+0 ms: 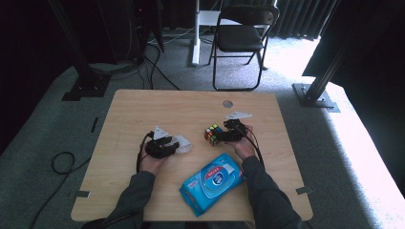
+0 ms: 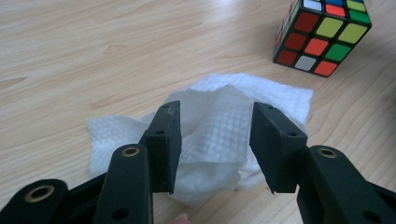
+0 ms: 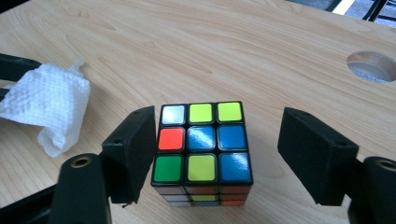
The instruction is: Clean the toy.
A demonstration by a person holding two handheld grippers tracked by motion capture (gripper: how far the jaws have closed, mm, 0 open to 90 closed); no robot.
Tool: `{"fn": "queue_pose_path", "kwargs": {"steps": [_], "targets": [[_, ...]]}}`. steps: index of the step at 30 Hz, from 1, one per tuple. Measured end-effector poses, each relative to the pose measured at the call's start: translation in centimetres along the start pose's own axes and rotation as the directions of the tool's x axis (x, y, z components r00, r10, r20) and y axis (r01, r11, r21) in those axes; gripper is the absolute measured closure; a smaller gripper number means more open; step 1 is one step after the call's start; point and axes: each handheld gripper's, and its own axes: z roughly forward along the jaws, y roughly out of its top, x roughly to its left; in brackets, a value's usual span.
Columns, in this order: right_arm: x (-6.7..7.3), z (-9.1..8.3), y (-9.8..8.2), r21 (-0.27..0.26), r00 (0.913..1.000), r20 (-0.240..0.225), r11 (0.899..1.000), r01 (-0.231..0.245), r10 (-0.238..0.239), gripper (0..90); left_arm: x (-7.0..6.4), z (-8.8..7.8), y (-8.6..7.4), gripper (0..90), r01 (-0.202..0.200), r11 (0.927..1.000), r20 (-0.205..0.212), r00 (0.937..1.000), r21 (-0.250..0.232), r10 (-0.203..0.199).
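A crumpled white wipe [image 2: 261, 91] lies on the wooden table [image 1: 143, 109], left of centre. My left gripper [image 2: 215, 114] stands open astride it, its jaws on either side of the raised fold and not pressing it. In the high view the left gripper [image 1: 174, 144] lies low over the wipe [image 1: 184, 144]. A colour-tiled puzzle cube [image 3: 203, 140] sits right of centre. My right gripper [image 3: 218, 116] is open around the cube: its left jaw is close against the cube's side and its right jaw stands well clear. From above, the right gripper [image 1: 218, 136] reaches the cube [image 1: 212, 134] from the right.
A blue pack of wet wipes [image 1: 213, 182] lies near the table's front edge, between the forearms. A round cable hole [image 1: 228, 103] is at the back of the table. A folding chair [image 1: 241, 33] stands on the floor beyond.
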Motion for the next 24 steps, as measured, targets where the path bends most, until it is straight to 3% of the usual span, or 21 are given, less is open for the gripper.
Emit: {"fn": "queue_pose_path", "kwargs": {"steps": [8, 12, 24], "targets": [[-0.9, -0.6, -0.3, -0.028, 0.9995, 0.023, 0.999, -0.022, 0.023, 40.8, 0.3, -0.8, -0.2, 53.9, 0.003, 0.9998, -0.008, 1.0, -0.021, -0.004], [-1.4, -0.9, -0.6, -0.046, 0.9966, 0.066, 0.998, -0.046, 0.049, 48.2, 0.4, -1.2, -0.2, 54.3, 0.005, 0.9994, -0.009, 0.9999, -0.034, -0.006], [-2.5, -1.1, -1.5, -0.027, 0.9867, 0.143, 0.997, -0.073, 0.077, 68.2, 1.5, -2.3, -0.3, 58.5, 0.021, 0.9977, -0.046, 0.9986, -0.064, -0.024]]}}
